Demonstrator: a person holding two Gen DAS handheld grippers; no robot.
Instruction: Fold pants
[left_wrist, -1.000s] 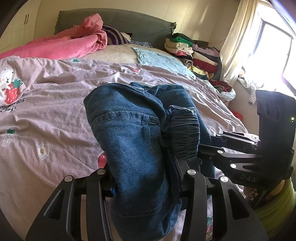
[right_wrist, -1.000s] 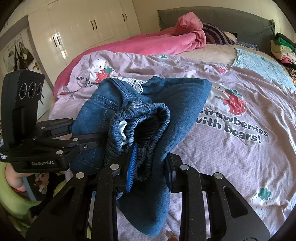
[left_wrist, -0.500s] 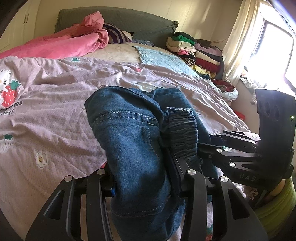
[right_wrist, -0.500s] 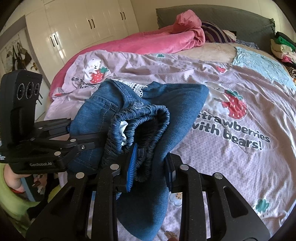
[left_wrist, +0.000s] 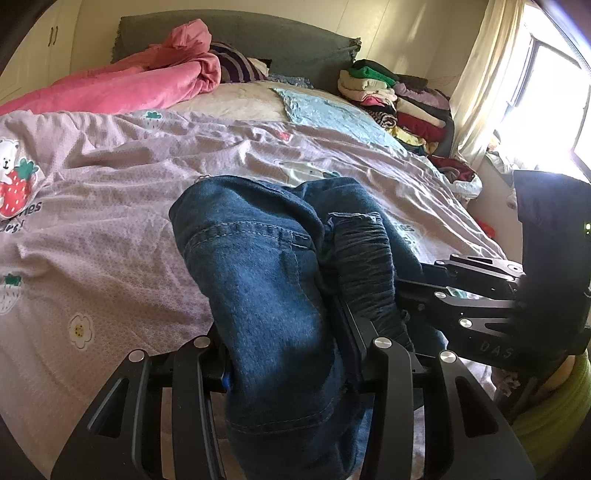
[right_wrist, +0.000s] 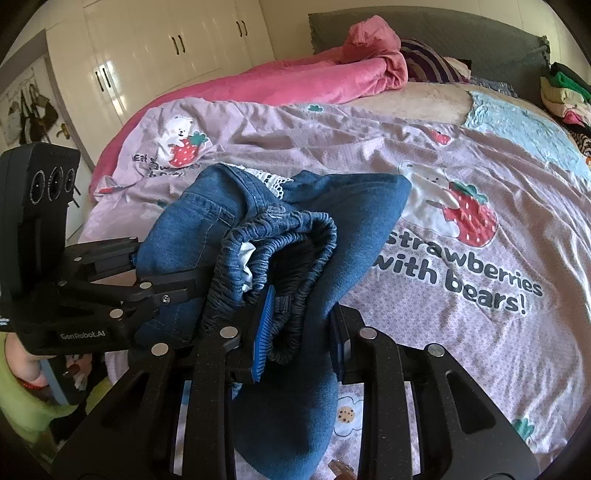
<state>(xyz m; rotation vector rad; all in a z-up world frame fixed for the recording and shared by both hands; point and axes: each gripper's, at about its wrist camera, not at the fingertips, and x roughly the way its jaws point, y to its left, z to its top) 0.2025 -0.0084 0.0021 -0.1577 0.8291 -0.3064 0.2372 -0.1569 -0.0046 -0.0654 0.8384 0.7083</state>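
The blue denim pants (left_wrist: 266, 288) hang bunched between both grippers above the near edge of the bed. My left gripper (left_wrist: 284, 354) is shut on the denim near a seam. My right gripper (right_wrist: 301, 328) is shut on the gathered elastic waistband (right_wrist: 284, 236) of the pants (right_wrist: 354, 214); its blue pads (right_wrist: 264, 328) press the cloth. The right gripper also shows in the left wrist view (left_wrist: 480, 295), close beside the left one. The left gripper shows in the right wrist view (right_wrist: 122, 291). The rest of the pants hangs down below the jaws.
The bed has a lilac strawberry-bear duvet (right_wrist: 461, 229). A pink blanket (left_wrist: 122, 88) lies at the head, with a grey headboard (left_wrist: 280, 40). A stack of folded clothes (left_wrist: 391, 96) sits at the far right by the window curtain (left_wrist: 484, 81). White wardrobes (right_wrist: 159, 55) stand left.
Both grippers, still holding the pants, have drifted slightly back and to the left along the bed's near edge. The grips have not changed.
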